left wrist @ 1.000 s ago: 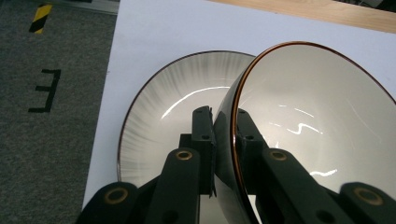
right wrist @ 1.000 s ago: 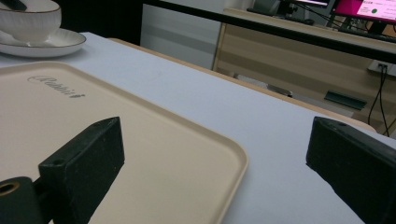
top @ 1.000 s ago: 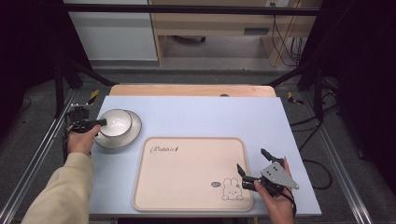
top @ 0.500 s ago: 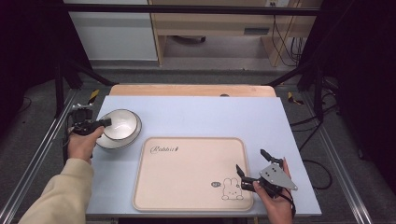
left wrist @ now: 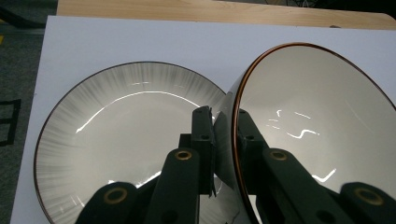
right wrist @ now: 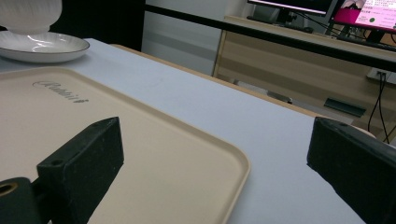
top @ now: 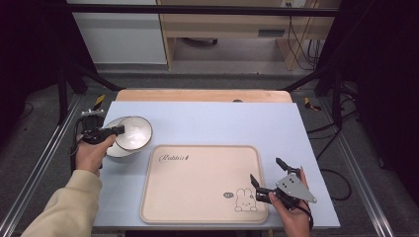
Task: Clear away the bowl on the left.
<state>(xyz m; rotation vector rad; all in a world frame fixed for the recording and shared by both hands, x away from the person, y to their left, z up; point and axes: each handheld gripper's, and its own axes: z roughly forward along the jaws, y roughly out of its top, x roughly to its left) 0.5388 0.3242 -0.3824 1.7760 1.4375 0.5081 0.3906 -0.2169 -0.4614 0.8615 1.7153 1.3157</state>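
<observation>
At the left of the high view, the left gripper (top: pixel 118 130) has its jaws closed on the rim of a white bowl (top: pixel 133 132), one jaw inside the wall and one outside. The bowl looks raised and tilted above the grey-streaked plate (top: pixel 114 149), though whether its base touches the plate is hard to tell. At lower right, the right gripper (top: pixel 268 175) rests with its jaws spread wide, holding nothing, beside the right edge of the beige tray (top: pixel 197 187) on the pale blue table (top: pixel 222 121).
</observation>
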